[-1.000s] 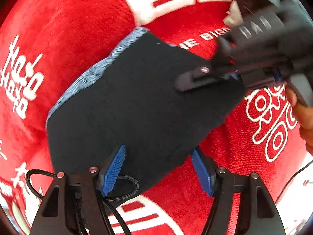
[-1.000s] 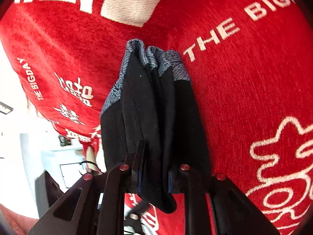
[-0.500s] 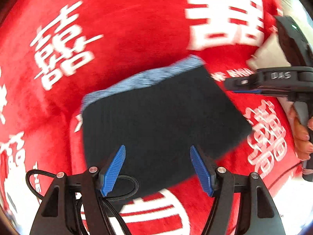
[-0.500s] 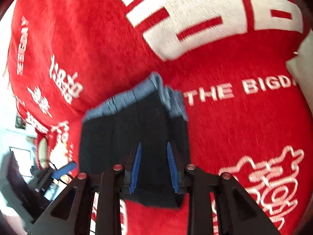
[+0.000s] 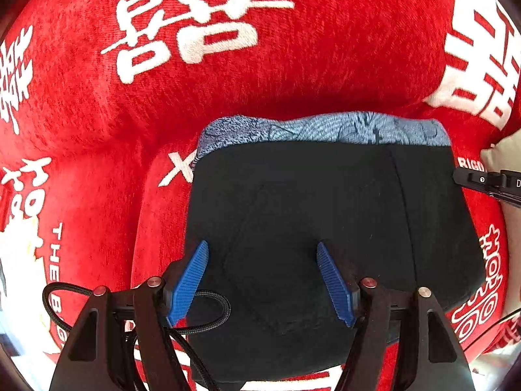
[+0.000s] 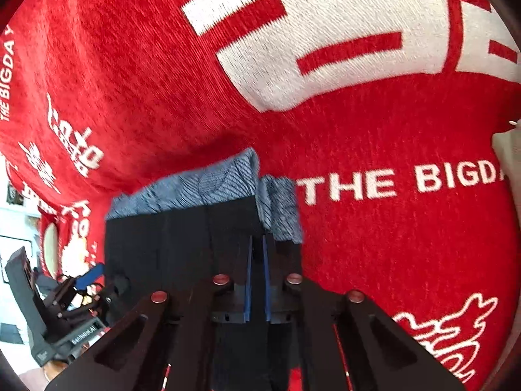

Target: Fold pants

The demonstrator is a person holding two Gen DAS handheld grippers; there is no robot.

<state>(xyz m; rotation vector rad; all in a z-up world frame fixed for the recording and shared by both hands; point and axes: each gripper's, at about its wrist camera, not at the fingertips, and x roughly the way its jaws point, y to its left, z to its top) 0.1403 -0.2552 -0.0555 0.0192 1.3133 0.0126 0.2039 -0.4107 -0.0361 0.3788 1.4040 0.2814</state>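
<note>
On the red blanket point(image 5: 293, 75) the pants point(image 5: 309, 215) lay folded into a compact dark block, blue waistband away from me. My left gripper point(image 5: 262, 282) hovered over them with jaws spread, while my right gripper point(image 6: 256, 277) pinched their edge between nearly closed jaws. I judged the fold nearly finished; next came releasing that edge without dragging it.

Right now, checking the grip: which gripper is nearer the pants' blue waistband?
Right. The right gripper is shut on the pants just below the waistband; the left gripper hangs open by the opposite edge.
</note>
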